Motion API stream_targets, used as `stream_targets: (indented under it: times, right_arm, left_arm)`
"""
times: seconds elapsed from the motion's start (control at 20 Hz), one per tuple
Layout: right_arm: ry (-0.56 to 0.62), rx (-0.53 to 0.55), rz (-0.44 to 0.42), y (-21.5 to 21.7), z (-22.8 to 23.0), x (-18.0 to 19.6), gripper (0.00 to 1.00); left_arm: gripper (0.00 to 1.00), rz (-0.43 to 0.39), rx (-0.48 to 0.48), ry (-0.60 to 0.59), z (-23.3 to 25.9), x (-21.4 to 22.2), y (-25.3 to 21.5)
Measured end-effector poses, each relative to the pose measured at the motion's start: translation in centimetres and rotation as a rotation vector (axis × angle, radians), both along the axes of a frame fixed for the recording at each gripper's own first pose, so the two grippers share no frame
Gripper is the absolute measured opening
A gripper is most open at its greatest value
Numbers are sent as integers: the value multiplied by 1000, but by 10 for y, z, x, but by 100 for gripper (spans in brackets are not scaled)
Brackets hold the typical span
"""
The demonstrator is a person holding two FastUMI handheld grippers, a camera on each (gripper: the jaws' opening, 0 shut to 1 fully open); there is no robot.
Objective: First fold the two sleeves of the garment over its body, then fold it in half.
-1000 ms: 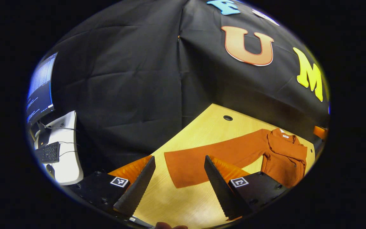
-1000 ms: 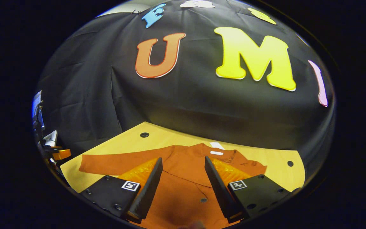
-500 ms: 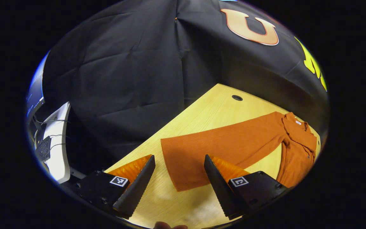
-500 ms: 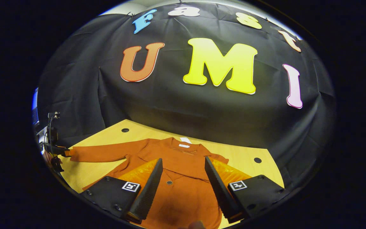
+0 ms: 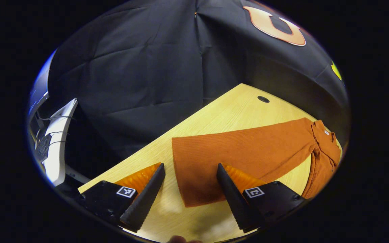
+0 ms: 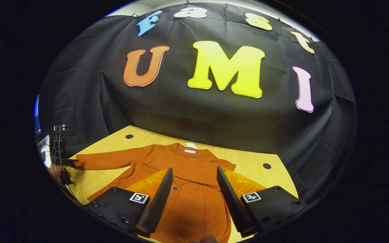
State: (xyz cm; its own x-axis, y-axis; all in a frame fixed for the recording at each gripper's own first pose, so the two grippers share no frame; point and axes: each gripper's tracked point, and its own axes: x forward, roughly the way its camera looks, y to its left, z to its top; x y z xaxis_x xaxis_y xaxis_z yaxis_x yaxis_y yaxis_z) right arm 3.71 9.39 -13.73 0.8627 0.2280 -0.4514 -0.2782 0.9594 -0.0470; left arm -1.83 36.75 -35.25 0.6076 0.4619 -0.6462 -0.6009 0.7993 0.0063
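Note:
An orange long-sleeved garment lies flat on the yellow wooden table [image 5: 221,111]. In the left gripper view its sleeve [image 5: 248,148] stretches straight toward me, and the cuff end [image 5: 194,189] lies between my fingers. My left gripper [image 5: 190,166] is open just above that cuff, with nothing pinched. In the right gripper view the buttoned body [image 6: 194,199] and collar [image 6: 189,152] face me, with one sleeve [image 6: 106,161] spread out to the left. My right gripper [image 6: 195,168] hangs open over the body. The sleeve on the right side is hidden.
Round holes [image 5: 263,99] [image 6: 266,166] mark the tabletop. The table's left edge [image 5: 140,145] drops off toward a white desk [image 5: 57,141] carrying a keyboard and cables. Black cloth walls the table at the back. Bare wood [image 6: 248,162] lies right of the garment.
The left gripper has moved in on the sleeve, so the cuff now lies between its fingers. The right gripper has drawn back, and more of the garment shows. Both remain open.

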Motion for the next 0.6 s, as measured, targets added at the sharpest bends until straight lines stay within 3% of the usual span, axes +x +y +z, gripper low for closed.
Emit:
stream_targets:
  times: [0.05,0.2,0.25,0.35,0.6]
  right_arm:
    - [6,5,-1,1,-3,-2,84]
    - [45,35,-19,-1,-11,-11,84]
    - [48,41,-26,-1,-11,-11,84]
    - [44,42,-28,-2,-10,-10,85]
    - [35,54,-45,-9,-5,-10,85]
  left_arm:
    - [100,5,8,-7,-1,0,2]
    - [48,57,8,-34,2,-1,3]
    - [42,61,-3,-48,5,1,3]
    - [7,59,-60,-63,2,4,0]
    - [3,30,-239,-134,20,25,-16]
